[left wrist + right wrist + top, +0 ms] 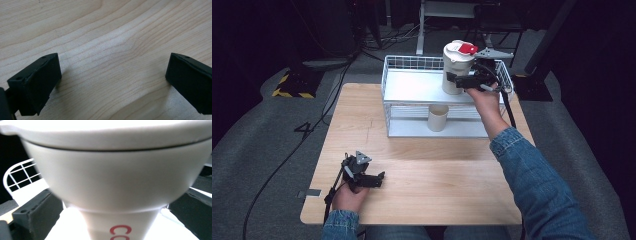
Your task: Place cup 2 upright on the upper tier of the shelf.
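**White cup set on the upper shelf, the grip on it now loose**

Pale wood is nearest: the table [422, 190] carries the left gripper [379, 178] close to its near left corner, held low in the person's left hand [348, 196]. In the left gripper view its two black jaws stand wide apart over bare wood grain, with nothing between them. This gripper takes no part in the work, as far as I can judge.

Farther in, at the far edge of the table, stands a white wire rack [392, 67] with two shelves. On the lower shelf a small beige cup [437, 118] stands upright, near the middle.

On the upper shelf, toward its right end, the tall white cup [457, 67] with a white lid and a red tab stands upright. The right gripper [462, 81] reaches it from the near side, low on its body. In the right gripper view the cup [117, 182] is very close to the camera, and the jaws stand at both sides of it with a visible gap, so they are open around the cup and do not press it.

My judgement is that the placing is nearly finished: the cup seems to rest on the shelf by itself. What remains is to draw the right gripper back toward the near edge without knocking the cup.
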A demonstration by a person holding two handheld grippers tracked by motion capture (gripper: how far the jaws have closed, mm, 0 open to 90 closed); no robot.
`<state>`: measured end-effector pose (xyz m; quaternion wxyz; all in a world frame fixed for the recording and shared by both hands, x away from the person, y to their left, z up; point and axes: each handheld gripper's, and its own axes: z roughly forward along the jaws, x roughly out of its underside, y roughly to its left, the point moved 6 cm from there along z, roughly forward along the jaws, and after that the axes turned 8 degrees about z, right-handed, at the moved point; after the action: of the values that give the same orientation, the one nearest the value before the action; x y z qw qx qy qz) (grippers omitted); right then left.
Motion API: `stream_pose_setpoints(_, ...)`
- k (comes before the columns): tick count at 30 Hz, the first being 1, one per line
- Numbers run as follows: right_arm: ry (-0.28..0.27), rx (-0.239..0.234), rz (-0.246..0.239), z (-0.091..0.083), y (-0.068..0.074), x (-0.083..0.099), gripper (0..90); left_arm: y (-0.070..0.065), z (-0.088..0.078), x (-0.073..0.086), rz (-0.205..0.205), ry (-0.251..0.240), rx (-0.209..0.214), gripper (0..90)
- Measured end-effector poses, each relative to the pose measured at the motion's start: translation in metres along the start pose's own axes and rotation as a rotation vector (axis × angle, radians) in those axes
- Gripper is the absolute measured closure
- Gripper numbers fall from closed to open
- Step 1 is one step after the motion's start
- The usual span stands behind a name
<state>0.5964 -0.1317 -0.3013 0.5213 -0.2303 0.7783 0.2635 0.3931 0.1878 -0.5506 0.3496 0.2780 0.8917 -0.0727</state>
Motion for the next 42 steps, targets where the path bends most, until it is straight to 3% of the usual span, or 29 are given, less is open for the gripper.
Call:
stream_pose_setpoints(4,0.007,0.0,-0.025,-0.009,0.003,-0.001,0.0,0.0,0.0,0.0,0.0,0.0,0.0,0.7)
stream_pose_setpoints(21,0.013,-0.05,-0.028,-0.059,0.01,0.002,0.0,-0.002,-0.002,0.002,0.004,0.0,0.011,0.6)
stream_pose_setpoints(30,0.039,-0.066,-0.053,-0.088,0.011,0.017,0.0,-0.001,-0.002,0.002,0.006,0.0,0.01,0.6)
stream_pose_setpoints(37,0.024,-0.079,-0.079,-0.107,0.01,0.029,0.0,-0.001,-0.002,0.002,0.01,0.001,0.007,0.6)
stream_pose_setpoints(42,0.025,-0.073,-0.07,-0.124,0.006,0.039,3.7,-0.001,-0.002,0.002,0.009,0.0,0.012,0.6)
